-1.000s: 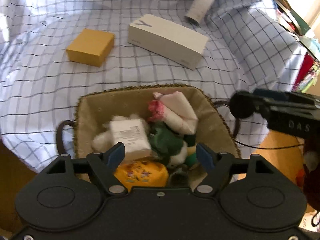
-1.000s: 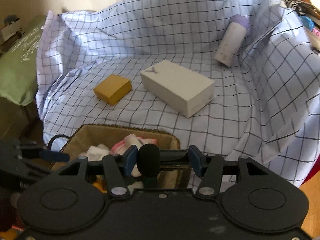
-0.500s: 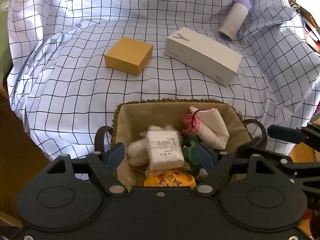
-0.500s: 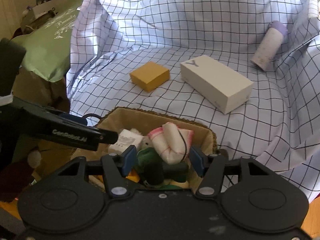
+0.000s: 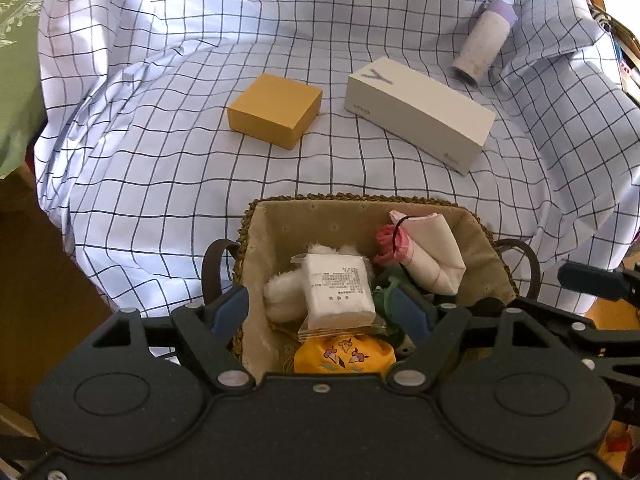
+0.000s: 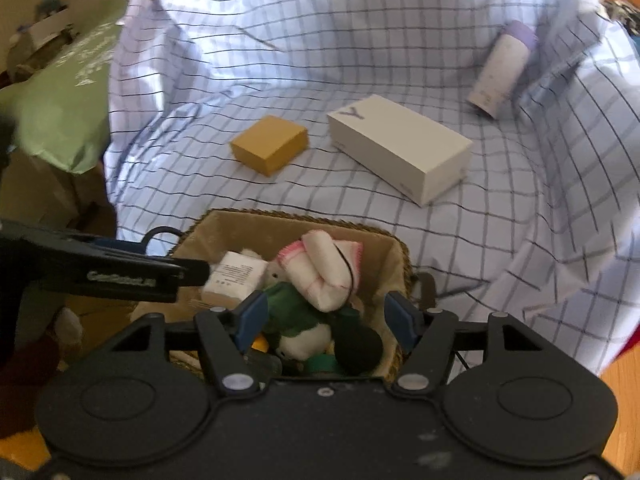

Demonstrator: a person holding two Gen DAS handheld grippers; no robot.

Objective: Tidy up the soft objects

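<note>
The left wrist view looks down into the basket (image 5: 276, 208), which sits at the near edge of the checked cloth (image 5: 160, 160). The soft things are inside it: a white wrapped pack (image 5: 338, 290), a fluffy white toy (image 5: 282, 294), a rolled pink and white cloth (image 5: 424, 252) and a yellow pouch (image 5: 344, 354). The left tongs (image 5: 322, 310) hang over the pile, about half wide and opening a little more. The pack shows between the fingers, but the pads do not press on it. Far back on the cloth lie a yellow box (image 5: 276, 110), a long white box (image 5: 420, 114) and a tube with a purple cap (image 5: 484, 50).

The right wrist view shows the same basket (image 6: 396, 252) from the right side. The right tongs (image 6: 326, 318) are opening, with a green and white toy (image 6: 298, 322) and a dark round thing (image 6: 358, 350) under the gap, neither squeezed. The left tongs (image 6: 192, 272) reach in from the left.

The two tongs are close together over a small basket, so they could bump. The pile is high, and a nudge might tip the rolled cloth over the rim.

Only the right view shows the green toy clearly. Only the left view shows the yellow pouch.
</note>
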